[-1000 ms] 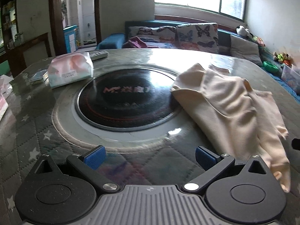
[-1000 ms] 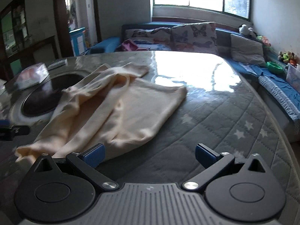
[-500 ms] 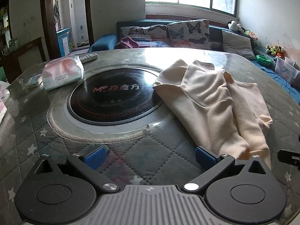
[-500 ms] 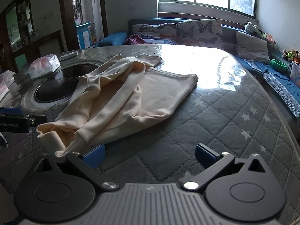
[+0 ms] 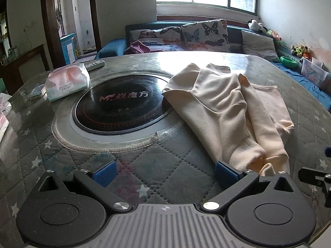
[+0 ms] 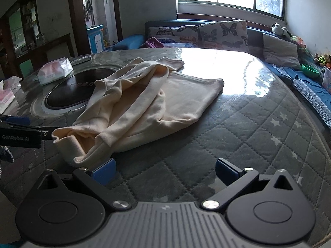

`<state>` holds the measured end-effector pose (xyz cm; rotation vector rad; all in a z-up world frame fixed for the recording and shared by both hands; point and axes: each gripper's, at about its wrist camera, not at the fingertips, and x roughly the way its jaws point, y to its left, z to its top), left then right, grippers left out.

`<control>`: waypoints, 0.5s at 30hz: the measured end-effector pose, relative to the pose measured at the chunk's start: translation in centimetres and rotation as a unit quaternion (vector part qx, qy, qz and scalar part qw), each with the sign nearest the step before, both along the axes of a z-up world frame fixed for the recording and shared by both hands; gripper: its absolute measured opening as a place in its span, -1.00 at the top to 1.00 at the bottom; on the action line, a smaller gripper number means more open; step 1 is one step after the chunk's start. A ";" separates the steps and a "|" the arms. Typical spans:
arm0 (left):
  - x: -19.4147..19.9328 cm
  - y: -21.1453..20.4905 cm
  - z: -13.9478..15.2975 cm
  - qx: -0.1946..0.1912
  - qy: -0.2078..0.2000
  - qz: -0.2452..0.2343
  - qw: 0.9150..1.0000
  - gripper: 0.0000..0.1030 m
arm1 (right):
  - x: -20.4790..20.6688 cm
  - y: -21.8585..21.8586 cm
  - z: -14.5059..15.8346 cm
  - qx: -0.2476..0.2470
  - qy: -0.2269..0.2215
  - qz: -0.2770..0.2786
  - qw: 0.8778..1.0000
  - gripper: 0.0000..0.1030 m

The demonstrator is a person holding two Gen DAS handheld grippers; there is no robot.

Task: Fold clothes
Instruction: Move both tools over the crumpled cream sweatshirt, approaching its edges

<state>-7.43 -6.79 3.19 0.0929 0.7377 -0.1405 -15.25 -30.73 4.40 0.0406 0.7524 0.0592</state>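
Compared with half a second ago, both cameras sit closer to the cream garment, whose cuffed end now fills more of the lower right of the left wrist view and the lower left of the right wrist view; the cloth itself lies as it did, rumpled across the quilted table cover with one edge over the round black cooktop. The left gripper stands spread wide and grips nothing, its right blue pad just at the garment's hem at the lower right. The right gripper is likewise spread wide and empty, its left blue pad just beside the bunched cuff at the lower left. Only the left wrist view shows the cooktop's printed lettering and the whole tissue pack at upper left; only the right wrist view shows the garment's far flat panel, the glare on the table toward upper right, and the left gripper's black body at the left edge.
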 end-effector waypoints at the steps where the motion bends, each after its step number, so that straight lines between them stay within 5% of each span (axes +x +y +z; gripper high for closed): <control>1: 0.0 0.0 0.0 0.000 0.000 0.000 1.000 -1.00 | -0.1 0.1 0.0 0.000 0.001 0.002 1.000 -1.00; 15: -0.3 -0.3 0.0 0.010 0.004 -0.003 1.000 -1.00 | -0.4 1.2 -0.1 0.000 0.005 0.016 1.000 -1.00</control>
